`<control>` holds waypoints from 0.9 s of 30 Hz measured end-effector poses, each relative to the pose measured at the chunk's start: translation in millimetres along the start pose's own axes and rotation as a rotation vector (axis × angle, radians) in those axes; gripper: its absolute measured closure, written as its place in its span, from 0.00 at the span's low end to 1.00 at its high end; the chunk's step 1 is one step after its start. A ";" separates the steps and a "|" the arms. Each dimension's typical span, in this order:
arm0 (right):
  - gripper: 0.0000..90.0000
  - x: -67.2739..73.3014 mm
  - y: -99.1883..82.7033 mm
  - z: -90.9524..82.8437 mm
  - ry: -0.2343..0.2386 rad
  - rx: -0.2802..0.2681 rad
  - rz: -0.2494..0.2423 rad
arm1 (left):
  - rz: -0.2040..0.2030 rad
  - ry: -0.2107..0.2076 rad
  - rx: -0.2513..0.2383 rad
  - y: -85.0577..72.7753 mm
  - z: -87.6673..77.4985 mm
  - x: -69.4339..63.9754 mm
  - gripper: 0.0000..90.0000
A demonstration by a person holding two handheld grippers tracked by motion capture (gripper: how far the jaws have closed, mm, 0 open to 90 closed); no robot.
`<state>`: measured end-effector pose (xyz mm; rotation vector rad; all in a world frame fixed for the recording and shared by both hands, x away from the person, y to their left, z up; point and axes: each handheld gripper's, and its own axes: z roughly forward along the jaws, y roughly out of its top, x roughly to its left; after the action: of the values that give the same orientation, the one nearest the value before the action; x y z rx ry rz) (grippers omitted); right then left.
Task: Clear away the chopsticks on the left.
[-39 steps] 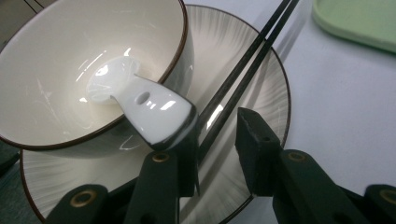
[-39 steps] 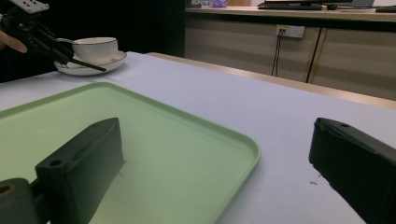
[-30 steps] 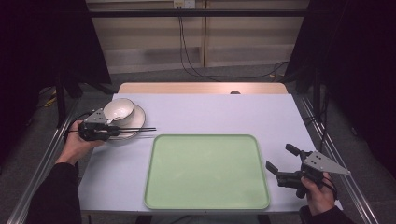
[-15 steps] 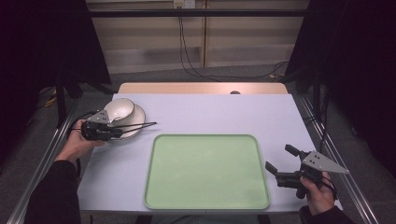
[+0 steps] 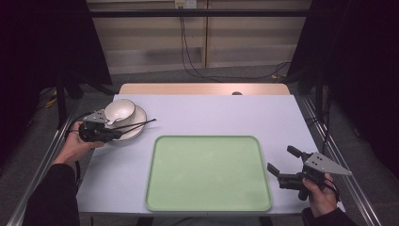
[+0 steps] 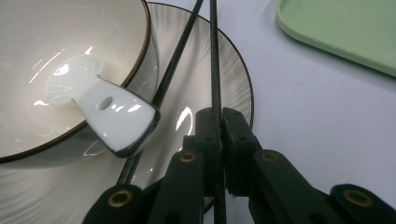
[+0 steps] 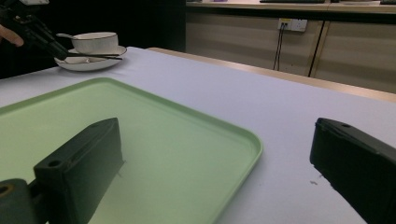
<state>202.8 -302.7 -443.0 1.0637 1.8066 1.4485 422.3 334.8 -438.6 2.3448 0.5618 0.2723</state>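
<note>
Your left gripper (image 6: 218, 140) is clamped on one chopstick (image 6: 214, 56) over the plate (image 5: 136, 126), left of frame; the other chopstick (image 6: 175, 60) lies loose. Lifting seems next, likely toward the tray (image 5: 207, 172). Your right gripper (image 5: 287, 165) waits agape, empty.

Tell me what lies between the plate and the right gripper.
The empty green tray lies between the plate and the right gripper, seen in the high view.

We see two black chopsticks (image 6: 212, 65) lying across the plate (image 6: 238, 79), at the tray's (image 5: 207, 174) ten o'clock.
</note>
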 end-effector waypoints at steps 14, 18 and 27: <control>0.02 0.4 0.3 -0.1 0.002 -0.001 0.004 | -0.078 0.068 -0.069 1.5 -34.8 -19.6 0.96; 0.02 0.2 0.3 -0.1 0.000 -0.003 0.002 | -0.109 0.073 -0.101 1.7 -44.7 -29.1 0.96; 0.02 0.0 0.3 0.6 0.001 0.000 -0.002 | -0.194 0.058 -0.131 10.7 -57.2 -63.1 0.96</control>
<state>203.4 -302.4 -442.8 1.0615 1.8078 1.4481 350.3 331.9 -391.8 2.1445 0.7712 0.2786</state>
